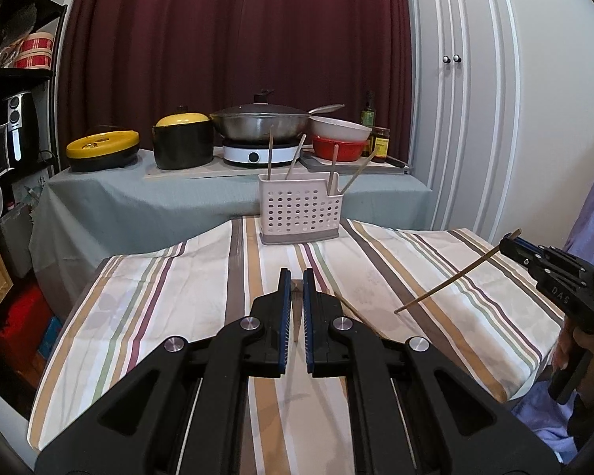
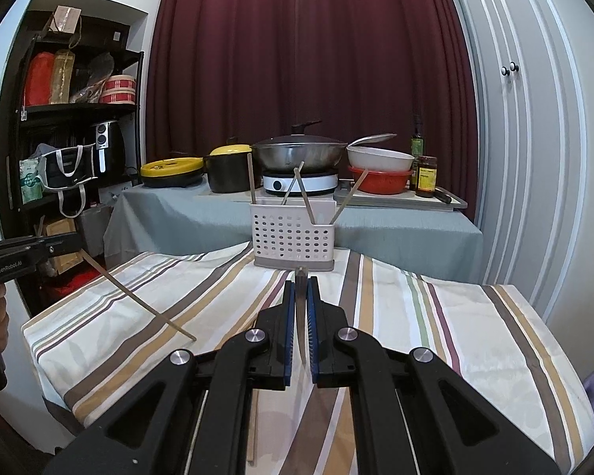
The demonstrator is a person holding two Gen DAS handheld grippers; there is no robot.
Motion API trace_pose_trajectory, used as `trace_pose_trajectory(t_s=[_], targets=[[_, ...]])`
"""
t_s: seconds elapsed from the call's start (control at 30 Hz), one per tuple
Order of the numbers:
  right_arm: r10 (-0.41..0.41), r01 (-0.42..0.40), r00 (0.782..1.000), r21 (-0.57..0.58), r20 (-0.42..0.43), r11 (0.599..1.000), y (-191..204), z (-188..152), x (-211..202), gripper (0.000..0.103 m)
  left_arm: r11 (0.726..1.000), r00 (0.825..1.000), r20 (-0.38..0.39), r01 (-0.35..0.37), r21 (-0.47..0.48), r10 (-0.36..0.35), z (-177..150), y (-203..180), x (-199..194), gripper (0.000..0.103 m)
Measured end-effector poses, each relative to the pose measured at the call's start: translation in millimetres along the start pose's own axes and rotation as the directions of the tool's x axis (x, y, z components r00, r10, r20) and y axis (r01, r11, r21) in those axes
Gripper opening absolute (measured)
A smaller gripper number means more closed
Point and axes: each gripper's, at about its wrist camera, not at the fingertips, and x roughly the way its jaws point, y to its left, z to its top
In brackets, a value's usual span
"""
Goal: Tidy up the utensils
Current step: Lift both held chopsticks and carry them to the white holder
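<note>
A pale perforated utensil holder (image 1: pixel 301 209) (image 2: pixel 293 237) stands at the far edge of the striped tablecloth (image 1: pixel 158 297), with several wooden chopsticks upright in it. My left gripper (image 1: pixel 296 277) (image 2: pixel 77 243) is shut on a chopstick (image 1: pixel 296 316) (image 2: pixel 138 297) held above the cloth. My right gripper (image 2: pixel 301 281) (image 1: pixel 509 241) is shut on another chopstick (image 2: pixel 300 316) (image 1: pixel 447 283), in line with the holder. One loose chopstick (image 1: pixel 356 312) (image 2: pixel 252 427) lies on the cloth near the front.
Behind the holder a grey-covered table (image 1: pixel 138 198) carries a yellow-lidded pan, a black pot (image 1: pixel 183 142), a wok on an induction cooker (image 1: pixel 257 150), stacked bowls and jars. A black shelf (image 2: pixel 59 118) stands left, a white cabinet (image 1: pixel 463 99) right.
</note>
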Motion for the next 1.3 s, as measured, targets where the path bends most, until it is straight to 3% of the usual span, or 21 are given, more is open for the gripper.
trace_pose_trajectory(t_s=[0.77, 1.3], targets=[[0.008, -0.008, 1.000, -0.013, 0.019, 1.000, -14.3, 44.1, 60.4, 0.007, 1.000, 1.000, 0.023, 0.021, -0.007, -0.021, 57.0, 9.8, 63.1, 0.006], [0.038, -0.028, 0.989, -0.070, 0.142, 0.997, -19.5, 114.0, 125.7, 0.007, 0.999, 0.989, 0.146, -0.014, 0.030, 0.010, 131.7, 22.3, 100.5, 0.006]])
